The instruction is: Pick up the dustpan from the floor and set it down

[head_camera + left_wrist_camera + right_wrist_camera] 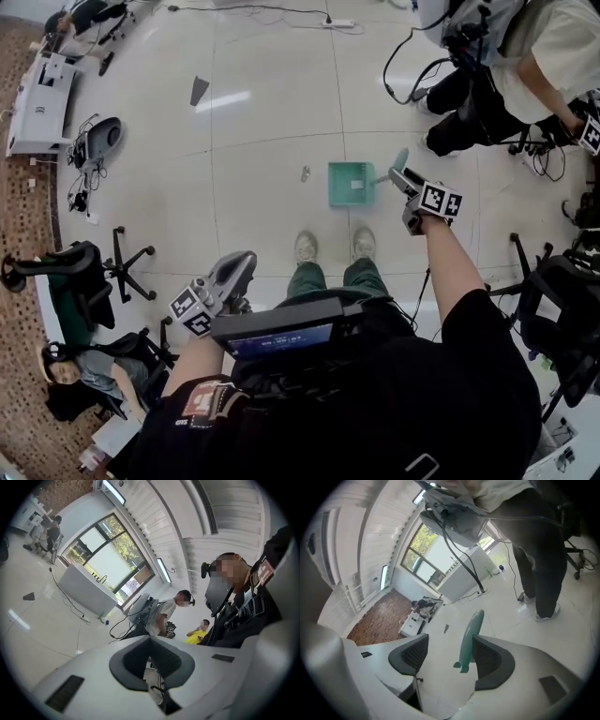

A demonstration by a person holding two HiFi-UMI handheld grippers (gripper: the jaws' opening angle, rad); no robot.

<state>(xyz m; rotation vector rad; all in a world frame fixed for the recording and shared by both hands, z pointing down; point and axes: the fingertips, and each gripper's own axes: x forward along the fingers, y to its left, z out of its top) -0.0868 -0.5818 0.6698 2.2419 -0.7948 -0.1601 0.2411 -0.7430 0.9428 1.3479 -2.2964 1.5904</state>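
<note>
Right hand-held gripper (pixel 403 177) stretched low, released, one dustpan (pixel 351 184) handle framed by its jaws, left hand-held gripper (pixel 246 262) held level, clenched, empty.

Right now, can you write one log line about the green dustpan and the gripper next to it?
teal plastic dustpan: on white tiled floor | right gripper: open, dustpan handle between jaws, not gripped

— Where's the dustpan (pixel 351 183)?
— On the floor (pixel 262 112), at twelve o'clock from the person's shoes (pixel 306 247), its handle (pixel 400 159) out at two o'clock.
— The grippers?
— Right gripper (pixel 405 178) at that handle; left gripper (pixel 242 266) at eight o'clock, well apart.
</note>
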